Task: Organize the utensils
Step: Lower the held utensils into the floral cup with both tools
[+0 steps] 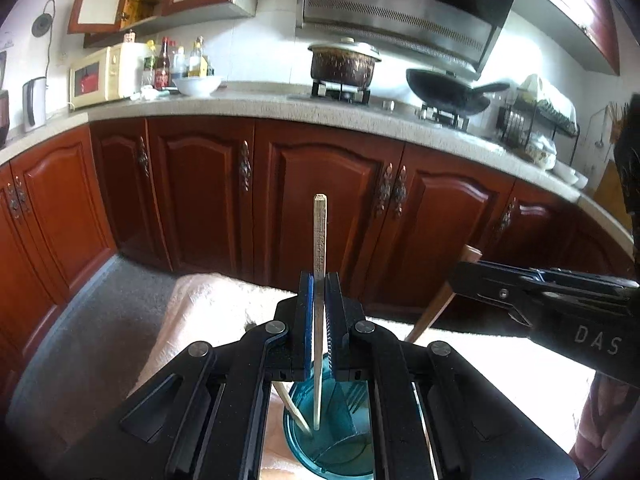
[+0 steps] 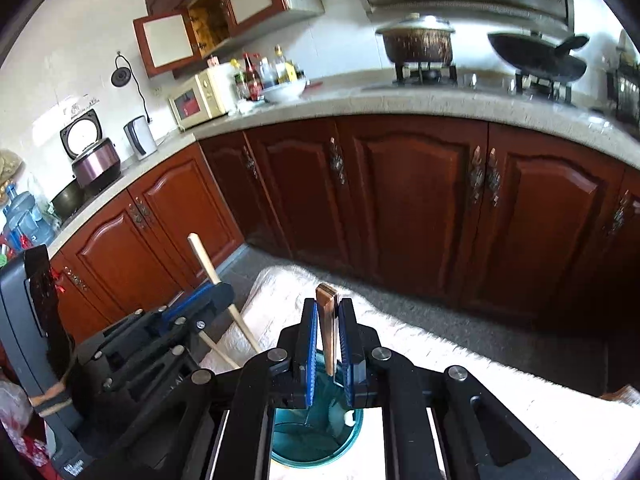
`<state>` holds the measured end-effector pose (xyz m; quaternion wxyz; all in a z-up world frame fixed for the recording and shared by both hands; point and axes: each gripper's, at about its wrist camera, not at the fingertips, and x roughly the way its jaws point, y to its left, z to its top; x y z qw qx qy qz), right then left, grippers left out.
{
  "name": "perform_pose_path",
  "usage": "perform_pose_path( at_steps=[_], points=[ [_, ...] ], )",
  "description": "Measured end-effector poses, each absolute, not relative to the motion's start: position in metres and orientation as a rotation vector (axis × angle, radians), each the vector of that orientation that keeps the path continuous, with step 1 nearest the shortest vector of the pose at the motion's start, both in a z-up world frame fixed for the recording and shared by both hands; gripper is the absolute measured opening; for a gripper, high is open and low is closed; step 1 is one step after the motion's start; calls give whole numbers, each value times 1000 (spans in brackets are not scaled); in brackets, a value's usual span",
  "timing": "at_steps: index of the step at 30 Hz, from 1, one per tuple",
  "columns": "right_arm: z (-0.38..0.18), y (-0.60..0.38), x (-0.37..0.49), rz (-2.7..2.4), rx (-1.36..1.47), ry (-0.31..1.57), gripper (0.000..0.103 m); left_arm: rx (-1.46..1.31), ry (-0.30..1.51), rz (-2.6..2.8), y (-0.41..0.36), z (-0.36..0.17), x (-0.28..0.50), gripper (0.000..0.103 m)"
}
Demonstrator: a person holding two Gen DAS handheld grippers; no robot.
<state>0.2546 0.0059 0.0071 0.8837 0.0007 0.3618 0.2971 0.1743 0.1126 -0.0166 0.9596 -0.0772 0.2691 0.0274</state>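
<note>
My left gripper (image 1: 319, 280) is shut on a pale wooden chopstick (image 1: 319, 236) held upright, its lower end inside a teal translucent cup (image 1: 332, 440) right below. A second chopstick (image 1: 294, 410) and a fork (image 1: 357, 394) stand in the cup. My right gripper (image 2: 329, 304) is shut on a brown wooden-handled utensil (image 2: 328, 320), upright over the same cup (image 2: 316, 436). The right gripper also shows in the left wrist view (image 1: 540, 284), holding that handle (image 1: 440, 300). The left gripper shows in the right wrist view (image 2: 200, 300) with its chopstick (image 2: 216, 280).
The cup stands on a white, fluffy cloth-covered table (image 2: 460, 360). Red wooden cabinets (image 1: 320, 200) under a grey counter (image 1: 280, 108) run behind, with a microwave (image 1: 106, 76), a pot (image 1: 344, 64) and a wok (image 1: 448, 92). Grey floor (image 1: 92, 320) lies left.
</note>
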Motion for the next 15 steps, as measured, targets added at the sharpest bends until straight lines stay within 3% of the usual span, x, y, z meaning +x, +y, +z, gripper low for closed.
perform_pose_path(
  at_steps=[15],
  points=[
    [-24,18,273,714,67,877,14,-217,664,52,118,-47,179,7]
  ],
)
